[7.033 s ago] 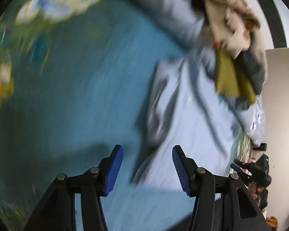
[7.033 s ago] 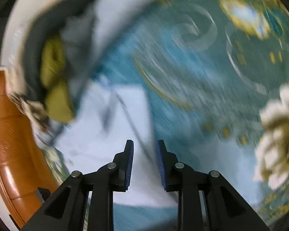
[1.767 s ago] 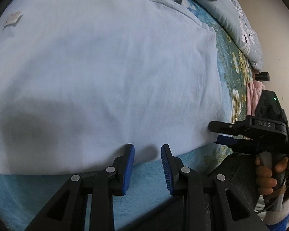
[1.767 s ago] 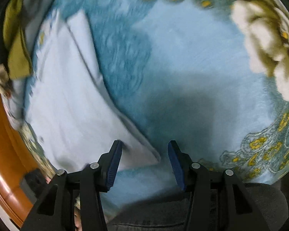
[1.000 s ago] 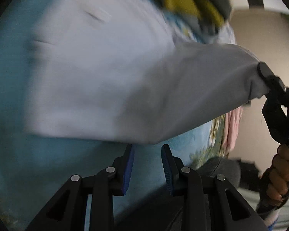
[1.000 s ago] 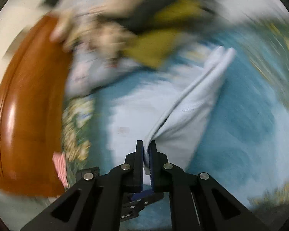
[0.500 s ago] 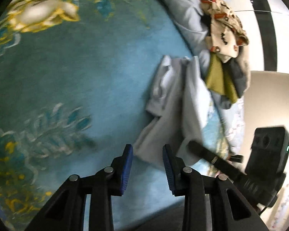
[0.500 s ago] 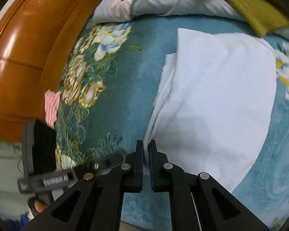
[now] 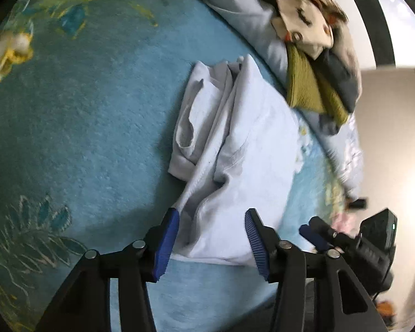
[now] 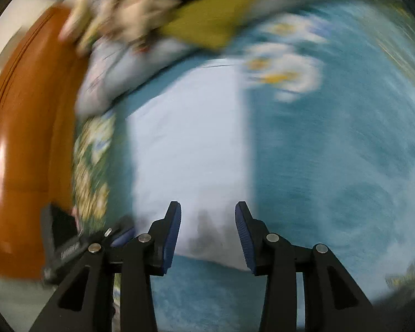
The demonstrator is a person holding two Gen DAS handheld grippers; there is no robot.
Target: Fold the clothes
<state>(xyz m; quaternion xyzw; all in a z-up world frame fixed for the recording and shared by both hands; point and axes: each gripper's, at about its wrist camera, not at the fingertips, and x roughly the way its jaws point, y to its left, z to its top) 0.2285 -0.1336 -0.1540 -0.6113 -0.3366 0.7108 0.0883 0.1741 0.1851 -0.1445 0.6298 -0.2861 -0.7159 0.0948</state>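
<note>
A white garment (image 9: 235,149) lies folded lengthwise on the blue flowered bedspread (image 9: 83,127), with a bunched sleeve along its left side. My left gripper (image 9: 211,235) is open and empty just above the garment's near edge. In the blurred right wrist view the garment (image 10: 191,149) is a flat white strip. My right gripper (image 10: 207,229) is open and empty over its near end. The right gripper also shows at the lower right of the left wrist view (image 9: 326,235).
A pile of other clothes (image 9: 312,63), olive, dark grey and patterned cream, sits on a grey flowered pillow (image 9: 243,8) beyond the garment. A brown wooden bed frame (image 10: 22,138) curves along the left of the right wrist view. A pink cloth (image 9: 343,218) lies near the bed's edge.
My right gripper has opened and let go of the garment's edge. My left gripper has opened wider and moved closer to the garment's near end. The right camera is swinging, so its view is blurred.
</note>
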